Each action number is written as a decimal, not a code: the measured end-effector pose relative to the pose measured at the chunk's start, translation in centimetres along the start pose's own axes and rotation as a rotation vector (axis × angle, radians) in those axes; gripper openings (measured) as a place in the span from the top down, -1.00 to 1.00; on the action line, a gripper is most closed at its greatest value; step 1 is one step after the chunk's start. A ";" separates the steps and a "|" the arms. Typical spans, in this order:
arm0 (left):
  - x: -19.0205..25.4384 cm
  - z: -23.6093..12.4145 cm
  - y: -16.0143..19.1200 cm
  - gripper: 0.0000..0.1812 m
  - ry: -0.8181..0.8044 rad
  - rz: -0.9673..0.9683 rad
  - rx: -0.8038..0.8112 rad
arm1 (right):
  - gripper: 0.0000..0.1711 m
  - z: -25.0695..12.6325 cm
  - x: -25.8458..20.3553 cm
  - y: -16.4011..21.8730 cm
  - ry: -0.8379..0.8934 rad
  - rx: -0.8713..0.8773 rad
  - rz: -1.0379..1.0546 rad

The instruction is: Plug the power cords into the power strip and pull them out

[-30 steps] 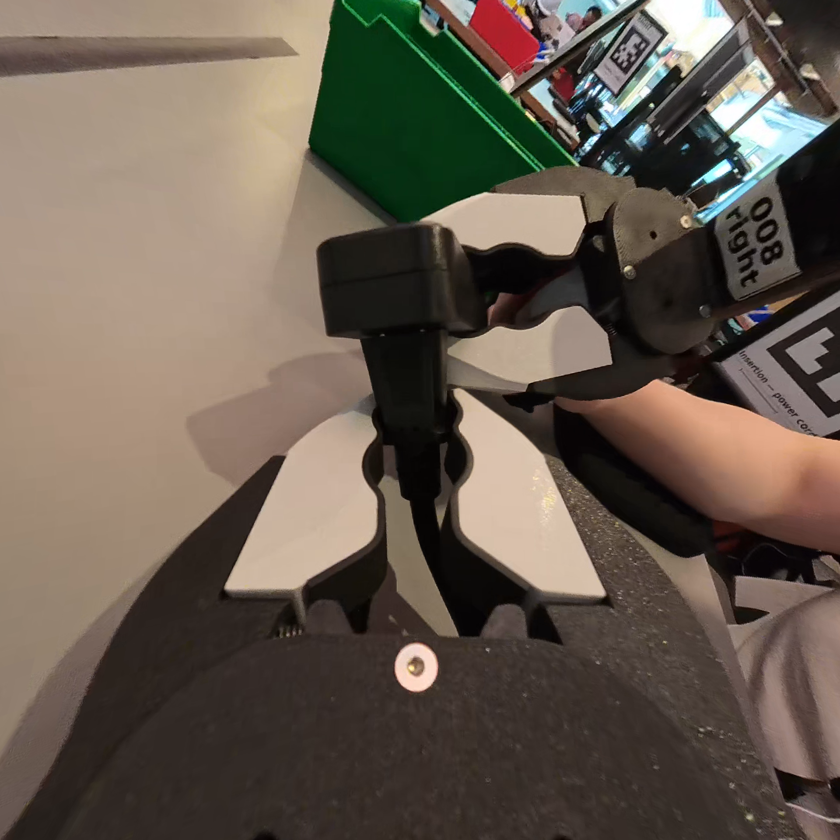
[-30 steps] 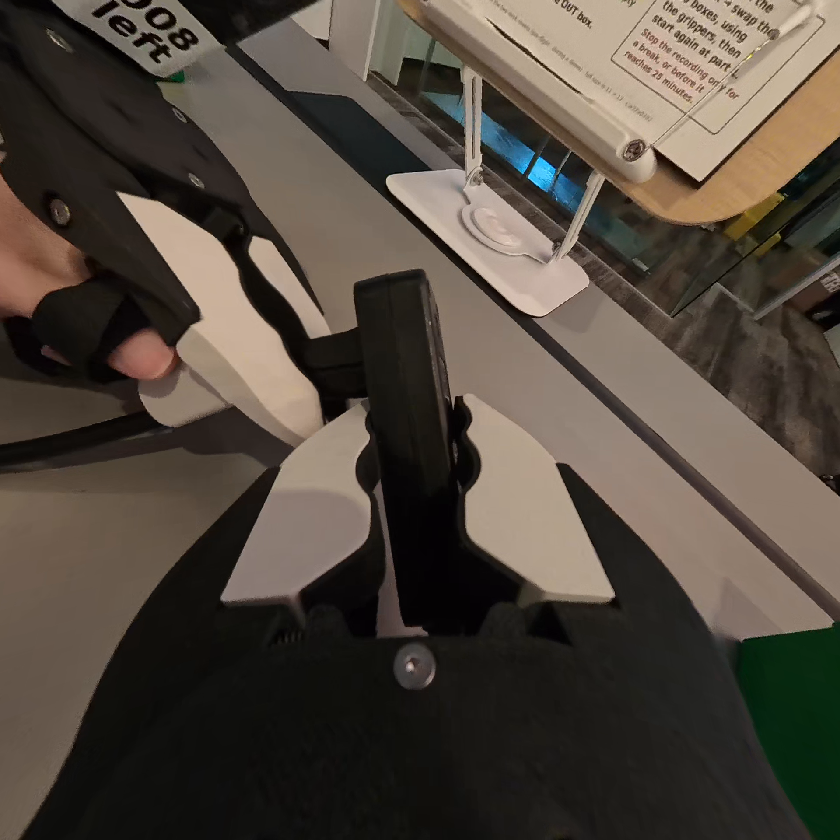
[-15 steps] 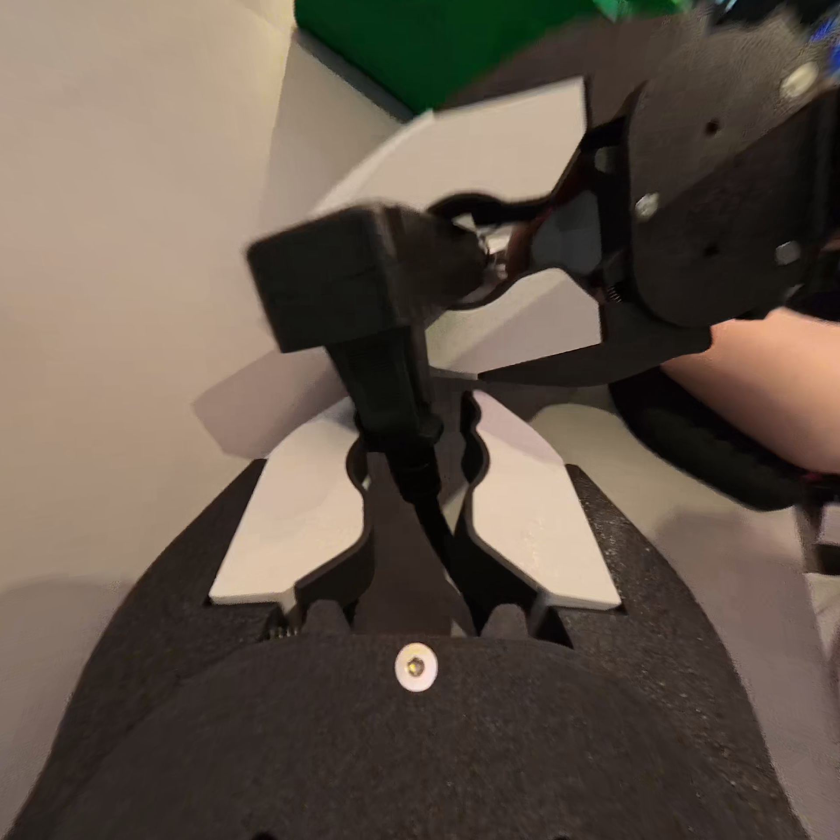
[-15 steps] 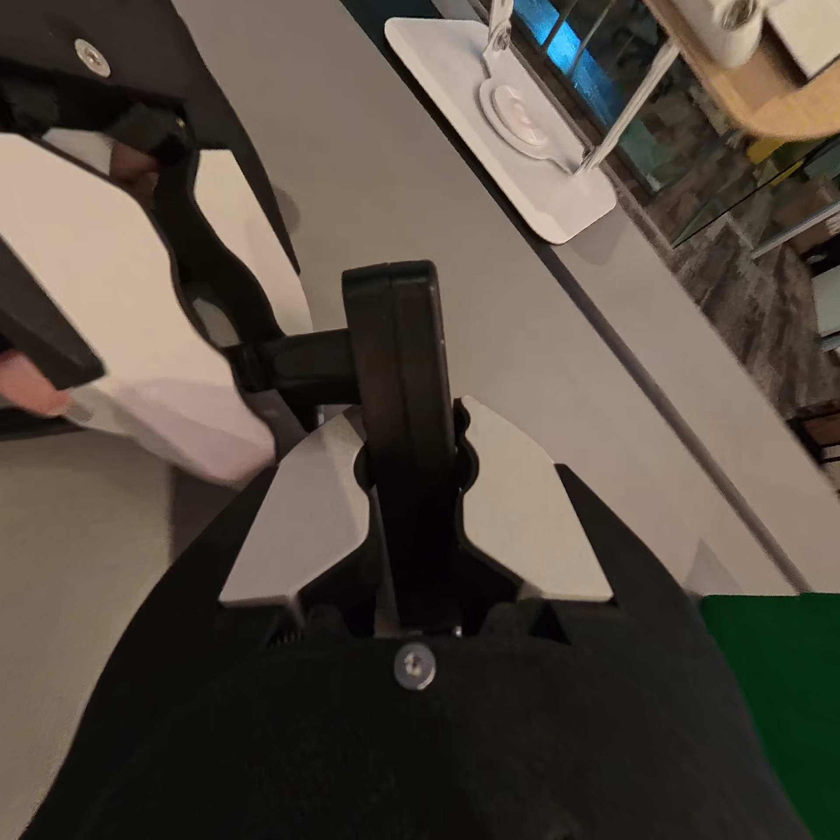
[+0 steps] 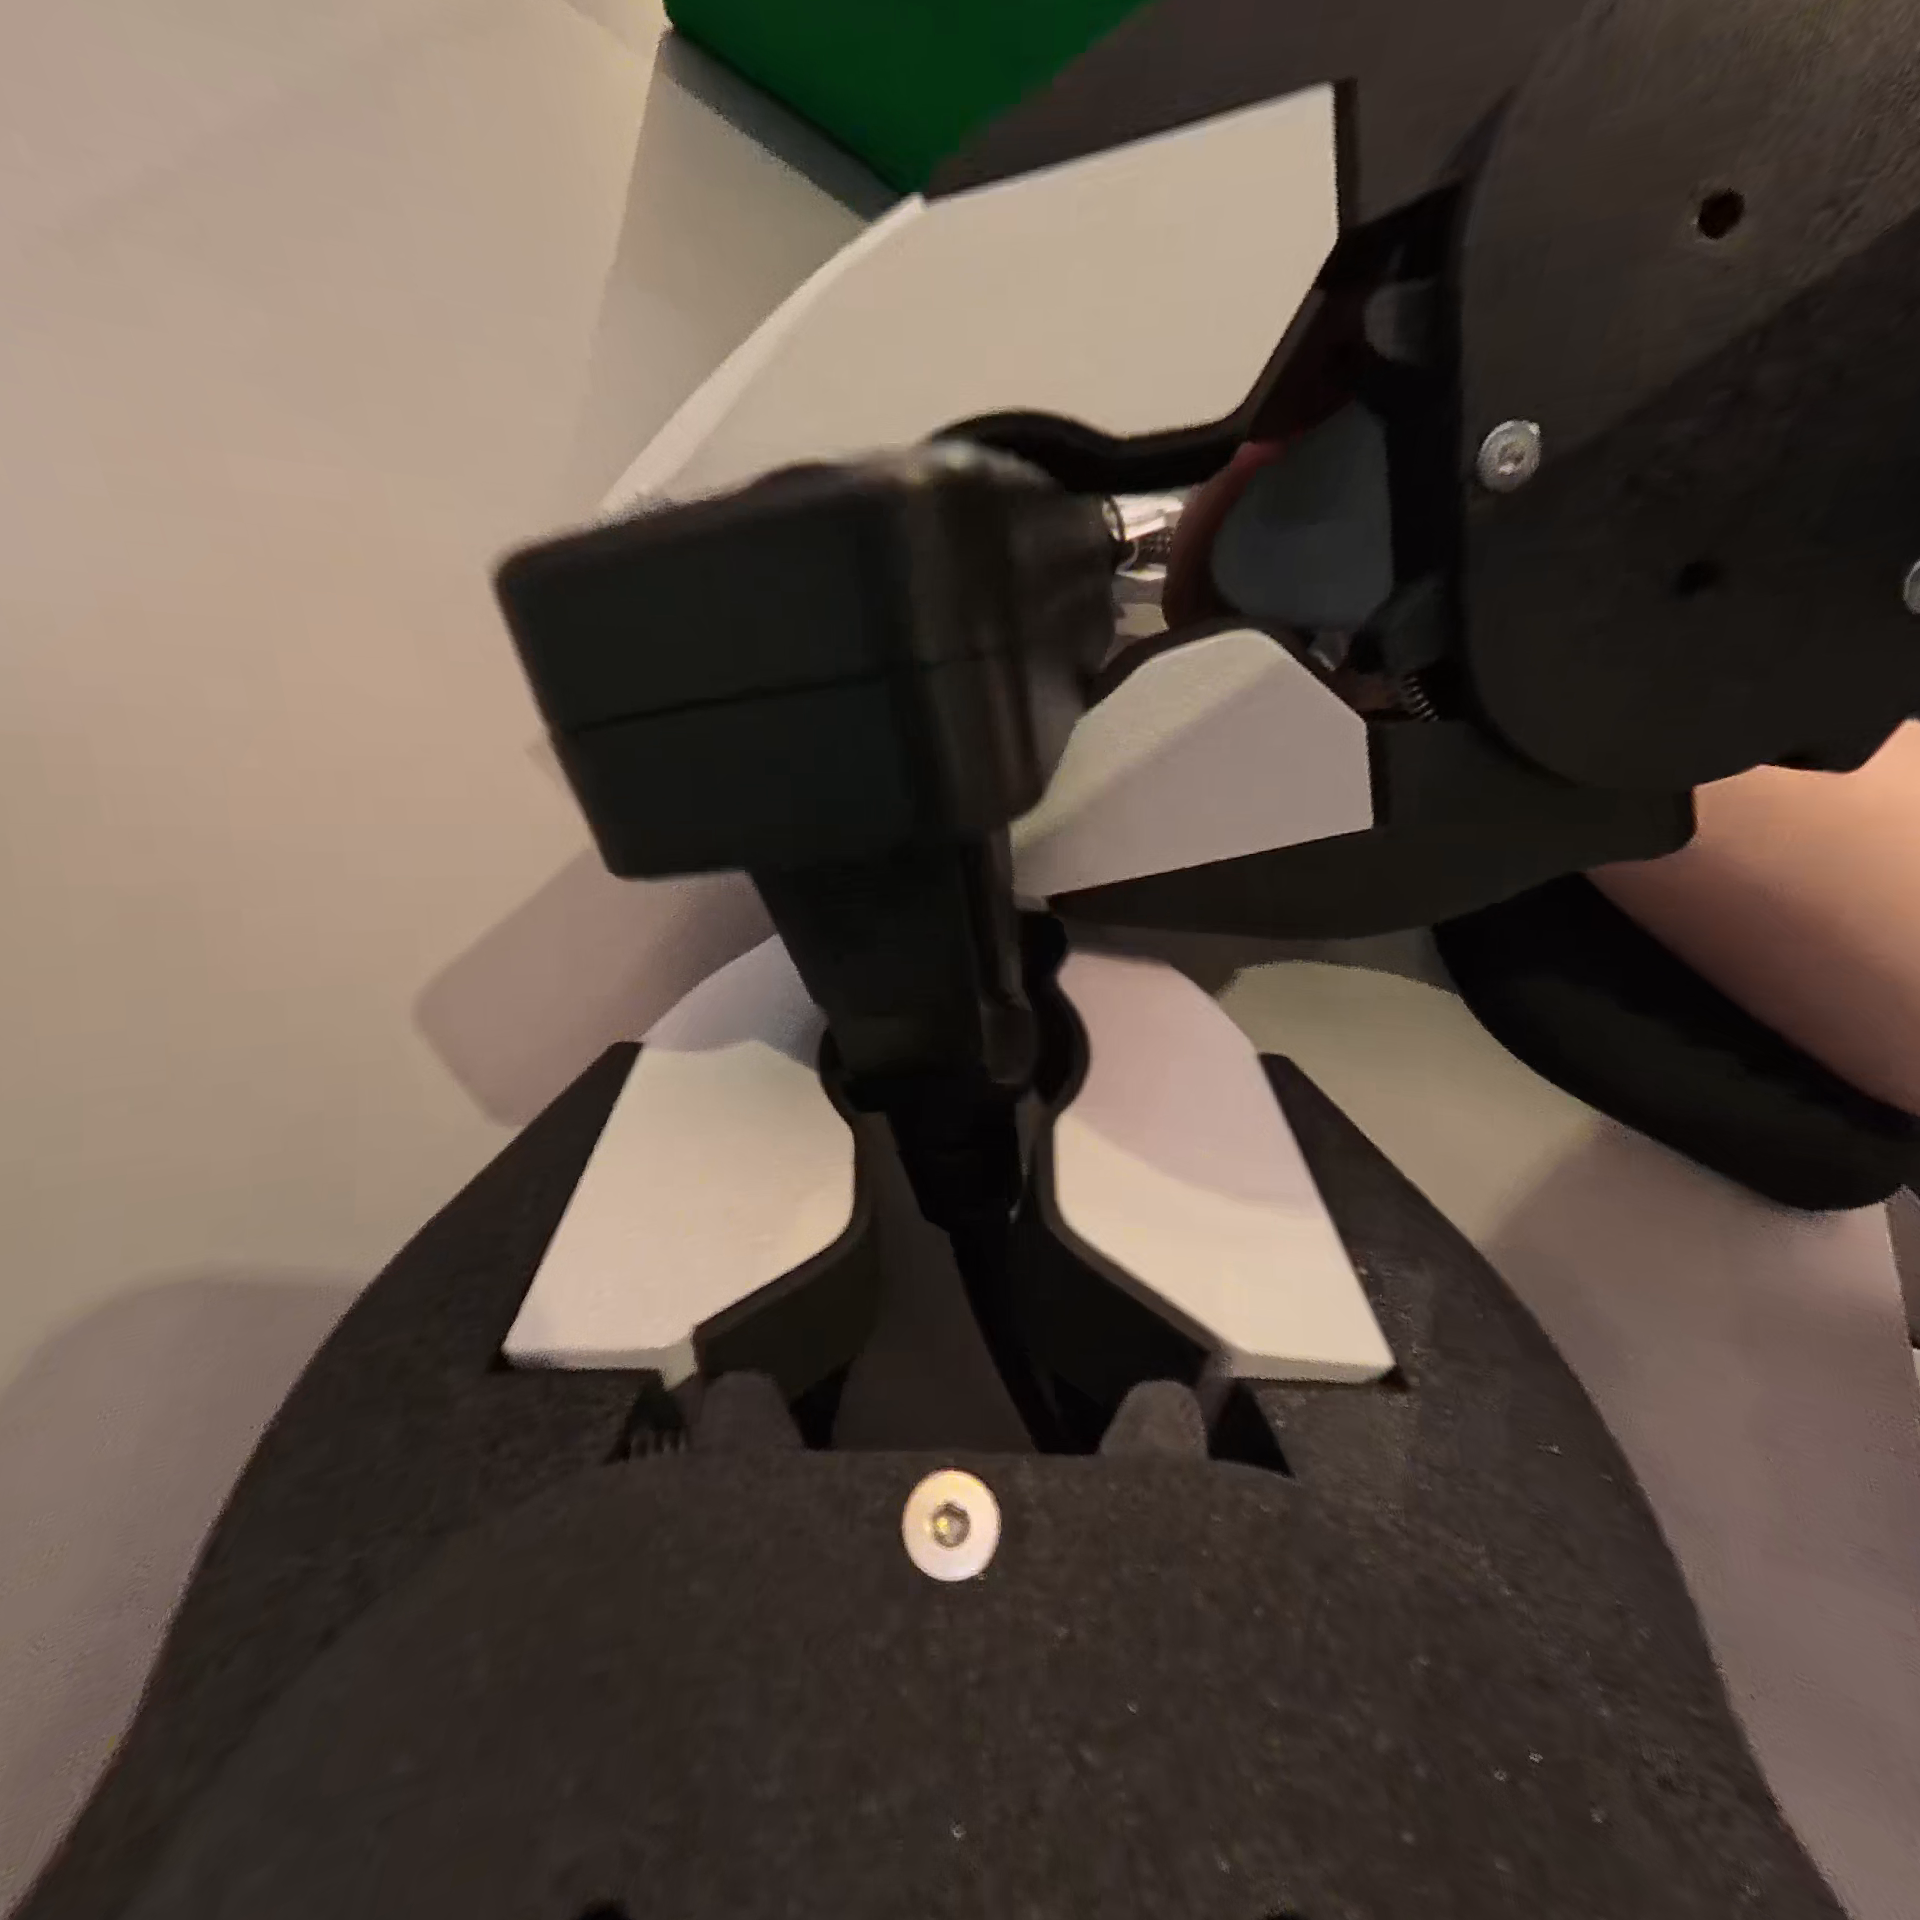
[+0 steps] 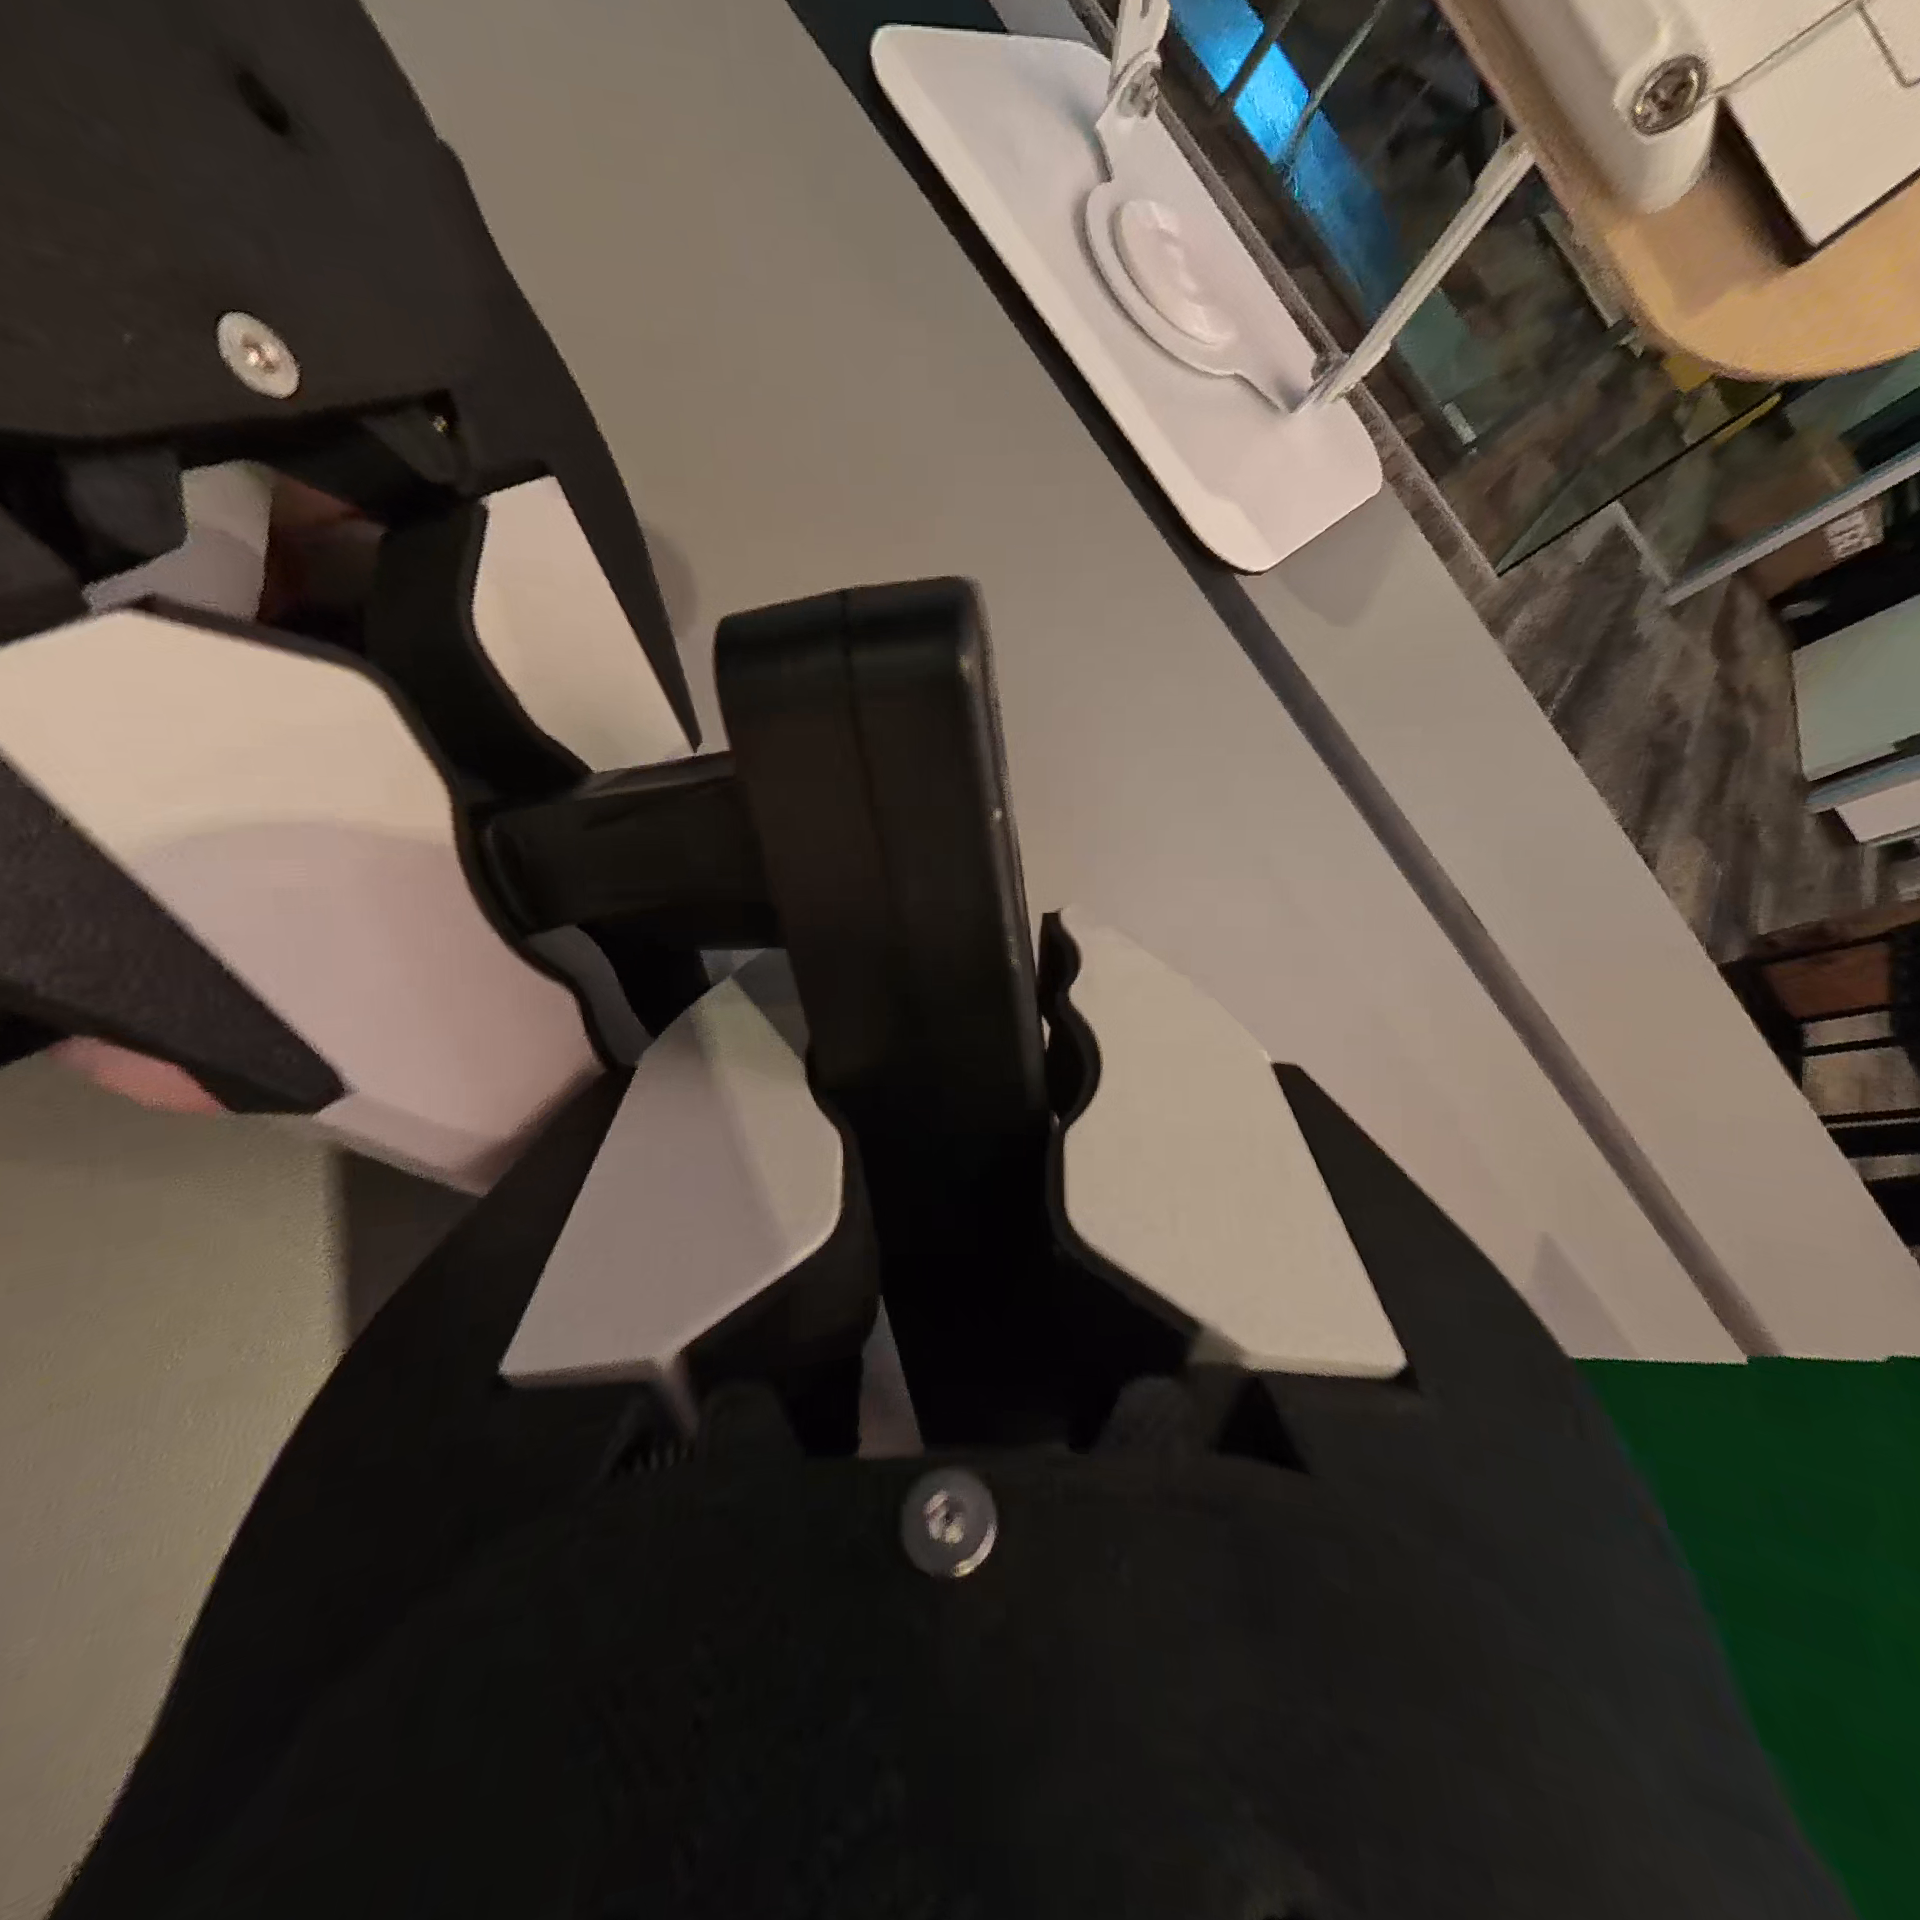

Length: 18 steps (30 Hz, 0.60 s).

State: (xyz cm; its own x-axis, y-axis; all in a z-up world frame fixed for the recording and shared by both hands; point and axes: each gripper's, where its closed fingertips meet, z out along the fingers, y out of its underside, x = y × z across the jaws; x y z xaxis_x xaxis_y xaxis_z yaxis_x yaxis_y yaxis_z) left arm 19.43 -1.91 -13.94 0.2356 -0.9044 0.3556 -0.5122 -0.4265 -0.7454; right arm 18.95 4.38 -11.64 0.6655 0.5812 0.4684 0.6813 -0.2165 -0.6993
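A black power strip block (image 6: 894,831) stands upright between my right gripper's (image 6: 935,966) white fingers, which are shut on it. A black power cord plug (image 6: 623,862) sticks into its left side. My left gripper (image 5: 940,997) is shut on that plug (image 5: 914,966), and the cord runs back between its fingers. In the left wrist view the block (image 5: 769,675) sits tilted just above my fingertips, with the right gripper's fingers (image 5: 1195,758) clamped on it from the right. Both are held in the air above the table (image 6: 831,260).
A green bin (image 5: 894,83) stands beyond the grippers and also shows in the right wrist view (image 6: 1766,1558). A white stand base (image 6: 1122,312) sits near the table's far edge. A person's forearm (image 5: 1766,862) is at right.
Both grippers have moved closer together and tipped down toward the table. The block now tilts and fills more of the left wrist view. Plug and block stay joined, and both grips hold.
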 end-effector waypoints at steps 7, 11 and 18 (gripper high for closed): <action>0.0 0.8 0.6 0.88 -0.016 -0.033 -0.091 | 0.61 -0.1 1.2 0.9 0.016 -0.057 0.043; 0.2 1.1 0.7 0.89 -0.048 -0.001 -0.101 | 0.60 -0.3 1.2 1.0 -0.002 -0.063 0.045; 0.5 0.7 0.0 0.90 -0.134 0.110 -0.088 | 0.61 -0.7 0.9 0.5 -0.111 0.024 0.154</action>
State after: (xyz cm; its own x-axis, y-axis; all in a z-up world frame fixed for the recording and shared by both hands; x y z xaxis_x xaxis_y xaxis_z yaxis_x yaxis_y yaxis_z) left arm 20.14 -2.40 -14.21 0.2790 -0.9409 0.1920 -0.6097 -0.3280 -0.7216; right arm 20.14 4.24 -11.21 0.7228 0.6257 0.2932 0.5655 -0.2919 -0.7713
